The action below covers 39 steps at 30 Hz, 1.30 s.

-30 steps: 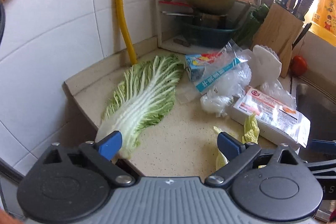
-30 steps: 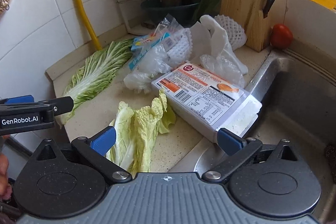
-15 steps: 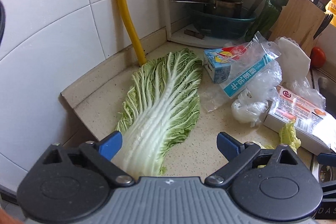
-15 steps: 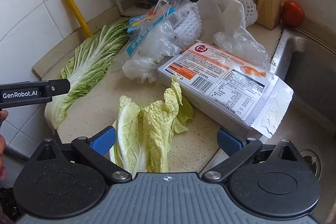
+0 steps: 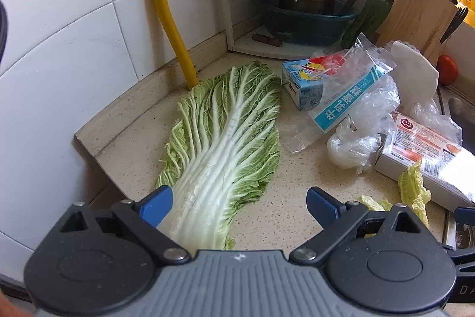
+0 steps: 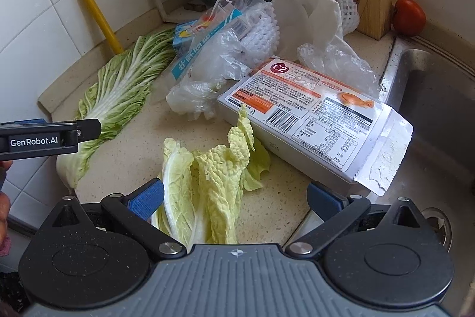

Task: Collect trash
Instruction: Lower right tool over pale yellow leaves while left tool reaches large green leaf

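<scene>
Nothing collected yet: both left gripper [image 5: 239, 205] and right gripper [image 6: 234, 196] fingers apart, empty, over napa cabbage leaf [image 5: 225, 138] and pale cabbage scraps [image 6: 207, 177] at tabletop [image 5: 285, 216] front edge, wrappers [image 6: 213, 64] and carton [image 6: 314, 121] behind.

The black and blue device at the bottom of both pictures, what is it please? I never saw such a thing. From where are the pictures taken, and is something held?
These are two hand-held tongs, one in each of a person's hands, each carrying a wide-angle camera that looks forward between its two blue fingertips. One picture comes from the left tongs, the other from the right tongs. Both are open and hold nothing. On the counter lie a large green cabbage leaf, pale cabbage scraps, a white printed box, a small blue carton and crumpled plastic bags. The sink is on the right.
</scene>
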### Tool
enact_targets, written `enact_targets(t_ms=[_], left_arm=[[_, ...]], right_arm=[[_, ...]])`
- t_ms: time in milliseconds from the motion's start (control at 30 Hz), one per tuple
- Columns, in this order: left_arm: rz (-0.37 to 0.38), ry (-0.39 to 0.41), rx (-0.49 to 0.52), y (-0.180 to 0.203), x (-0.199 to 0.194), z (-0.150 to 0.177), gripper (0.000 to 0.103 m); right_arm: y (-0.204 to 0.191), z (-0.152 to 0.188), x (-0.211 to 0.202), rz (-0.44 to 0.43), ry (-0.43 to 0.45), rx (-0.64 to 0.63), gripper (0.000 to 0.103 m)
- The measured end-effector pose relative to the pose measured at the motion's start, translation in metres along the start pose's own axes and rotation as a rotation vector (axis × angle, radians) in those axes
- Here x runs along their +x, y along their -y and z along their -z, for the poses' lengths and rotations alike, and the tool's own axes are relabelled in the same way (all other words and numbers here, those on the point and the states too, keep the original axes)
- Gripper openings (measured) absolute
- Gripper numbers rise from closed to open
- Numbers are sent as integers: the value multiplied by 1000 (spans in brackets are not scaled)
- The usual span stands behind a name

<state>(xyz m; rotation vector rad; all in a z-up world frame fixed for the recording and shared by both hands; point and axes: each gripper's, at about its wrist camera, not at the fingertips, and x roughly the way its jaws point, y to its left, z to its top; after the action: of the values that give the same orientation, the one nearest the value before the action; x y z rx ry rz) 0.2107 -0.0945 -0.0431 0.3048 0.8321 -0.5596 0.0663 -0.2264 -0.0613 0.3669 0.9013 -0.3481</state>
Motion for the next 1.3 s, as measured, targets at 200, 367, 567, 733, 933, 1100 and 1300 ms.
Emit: enact_targets(t_ms=[200,367,567,733,933,1100,1300], left_arm=[[-5,1,1,-1,0,0,93],[-20,-3,21,-5,7,-4,93],[-24,-16,57,-10,22,-7,93],[-17,-17,77,-22,36,-10,93],[-35,-31,125,-35,60,-17,87],[33,-60,136,-44,76,-17,87],[147,-71,36,-65,88,-16,89]], right_arm=[[-1,1,0,6,0,-10,103],[-4,0,3,9,-6,-23,103],[-8,1,8,16,-17,-17,103],[-12,2,13,26,-24,-13,103],[-15,2,21,44,-43,10,102],[-21,3,28,57,-57,14,102],[-31,1,35,100,-50,-22,103]])
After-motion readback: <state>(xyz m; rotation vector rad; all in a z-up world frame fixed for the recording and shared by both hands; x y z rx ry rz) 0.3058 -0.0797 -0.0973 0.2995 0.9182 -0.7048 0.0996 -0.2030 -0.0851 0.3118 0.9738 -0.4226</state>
